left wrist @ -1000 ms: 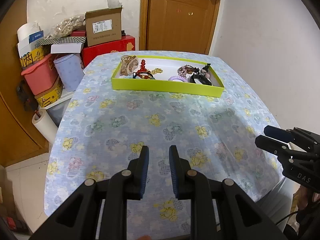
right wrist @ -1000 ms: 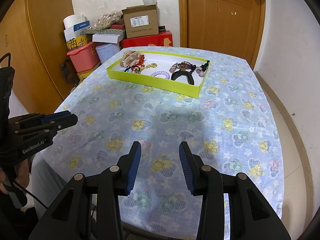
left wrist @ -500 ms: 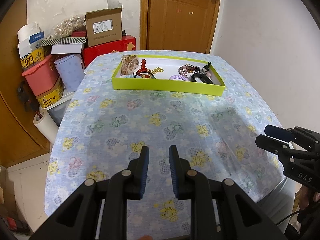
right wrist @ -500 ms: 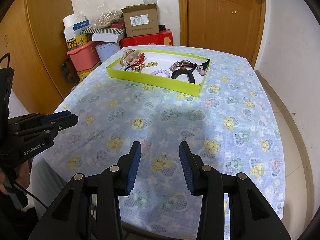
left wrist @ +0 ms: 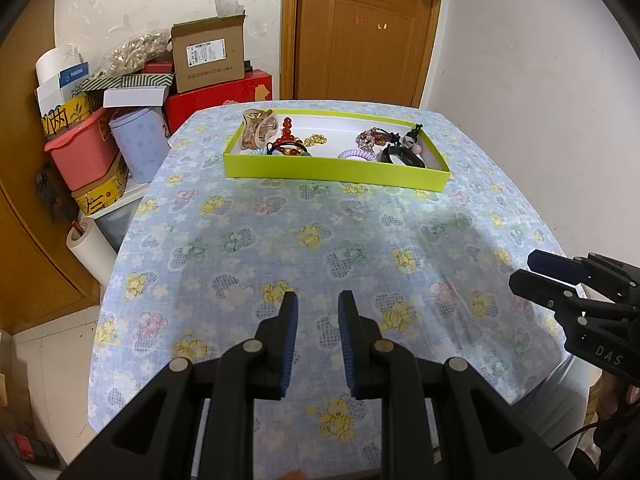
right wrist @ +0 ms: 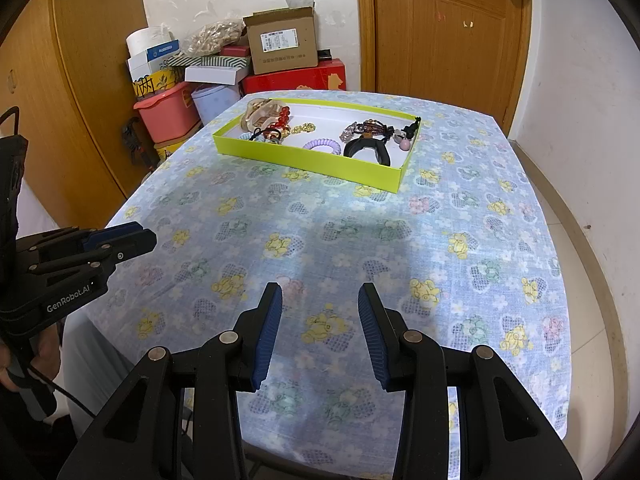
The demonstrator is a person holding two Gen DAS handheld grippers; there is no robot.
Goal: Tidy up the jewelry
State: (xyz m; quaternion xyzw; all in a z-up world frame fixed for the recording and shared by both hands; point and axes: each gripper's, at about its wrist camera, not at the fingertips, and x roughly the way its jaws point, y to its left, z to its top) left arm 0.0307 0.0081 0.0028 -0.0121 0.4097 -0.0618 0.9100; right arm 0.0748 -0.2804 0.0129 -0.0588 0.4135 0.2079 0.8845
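Observation:
A lime-green tray [left wrist: 332, 168] stands at the far end of the table; it also shows in the right wrist view [right wrist: 304, 158]. It holds a beige hair claw [left wrist: 258, 130], red beads [left wrist: 287, 133], a lilac coil tie [left wrist: 357, 155], a black hair clip [right wrist: 366, 148] and a beaded bracelet [right wrist: 366, 128]. My left gripper [left wrist: 318, 316] is open and empty above the near table edge, far from the tray. My right gripper [right wrist: 320, 308] is open wider and empty, also near the front edge.
The table [left wrist: 280, 248] has a blue floral cloth. Left of it are stacked boxes [left wrist: 208, 60], a pink bin [left wrist: 82, 152] and a paper roll [left wrist: 90, 248]. A wooden door [left wrist: 360, 36] stands behind. A white wall [left wrist: 520, 80] is on the right.
Both views have drifted slightly; the tray sits a little lower in the frames. Both grippers stay open at the same width.

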